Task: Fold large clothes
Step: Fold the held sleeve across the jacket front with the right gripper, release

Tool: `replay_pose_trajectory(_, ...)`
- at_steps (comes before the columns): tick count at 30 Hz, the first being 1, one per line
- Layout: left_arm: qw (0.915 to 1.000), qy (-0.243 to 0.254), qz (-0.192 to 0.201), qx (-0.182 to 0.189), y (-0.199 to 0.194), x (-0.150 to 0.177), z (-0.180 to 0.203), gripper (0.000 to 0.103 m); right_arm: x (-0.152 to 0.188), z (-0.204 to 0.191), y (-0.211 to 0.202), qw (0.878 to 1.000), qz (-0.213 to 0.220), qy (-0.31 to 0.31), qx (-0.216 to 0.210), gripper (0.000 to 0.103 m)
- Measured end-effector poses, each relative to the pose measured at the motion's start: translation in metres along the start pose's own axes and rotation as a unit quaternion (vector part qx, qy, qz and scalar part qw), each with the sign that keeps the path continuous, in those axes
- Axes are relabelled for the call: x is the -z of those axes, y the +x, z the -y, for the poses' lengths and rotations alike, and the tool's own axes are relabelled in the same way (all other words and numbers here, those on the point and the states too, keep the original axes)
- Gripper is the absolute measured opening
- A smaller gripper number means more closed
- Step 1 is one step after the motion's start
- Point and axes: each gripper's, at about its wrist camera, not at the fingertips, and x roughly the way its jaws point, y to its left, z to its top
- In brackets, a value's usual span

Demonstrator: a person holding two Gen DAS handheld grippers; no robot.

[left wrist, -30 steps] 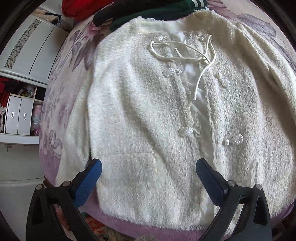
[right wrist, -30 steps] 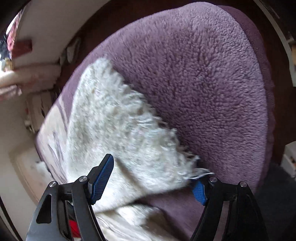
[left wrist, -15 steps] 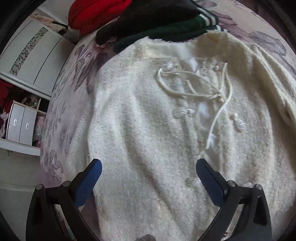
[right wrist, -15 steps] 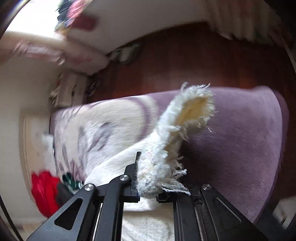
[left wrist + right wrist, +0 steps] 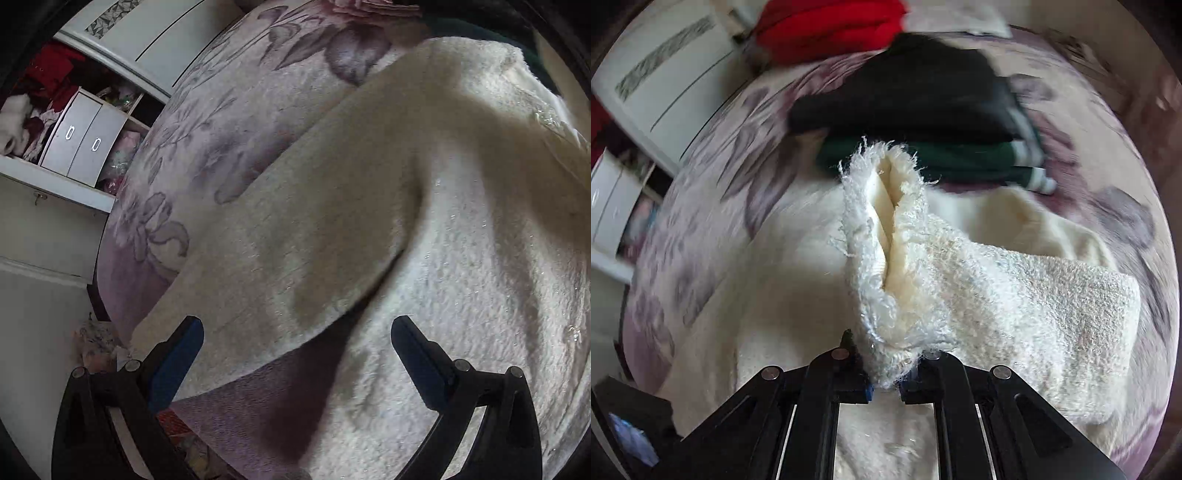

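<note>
Barely begun: cream fuzzy jacket (image 5: 424, 229) spread front-up across floral purple bedspread (image 5: 229, 122), body unfolded. Right sleeve cuff (image 5: 886, 258) pinched tight in right gripper (image 5: 886, 387), lifted over the jacket body, not yet laid down. Left gripper (image 5: 295, 354) gaping, empty, above left sleeve and hem. Beyond collar, stacked black, green and red clothes (image 5: 908, 99). Left sleeve and body folds remaining, apparently.
</note>
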Motion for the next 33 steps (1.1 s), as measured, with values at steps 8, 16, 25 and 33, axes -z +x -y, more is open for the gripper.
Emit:
replay_pose_trajectory(8, 0.9999, 0.007, -0.007, 0.008, 0.005, 0.004, -0.019, 0.103, 0.032, -0.033, 0.072, 0.984, -0.132, 0.022, -0.115, 0.051)
replay_pose_trajectory(16, 0.9988, 0.026, 0.005, 0.042, -0.014, -0.003, -0.001, 0.103, 0.161, 0.219, 0.011, 0.850, -0.080, 0.494, -0.163, 0.062)
replay_pose_trajectory(25, 0.9963, 0.070, 0.027, 0.042, -0.022, -0.020, 0.043, 0.103, 0.203, 0.346, 0.045, 0.718, 0.068, 0.664, -0.196, 0.058)
replay_pose_trajectory(33, 0.9985, 0.032, -0.003, 0.045, -0.005, -0.025, 0.030, 0.103, 0.168, 0.324, 0.042, 0.730, 0.040, 0.647, -0.217, 0.058)
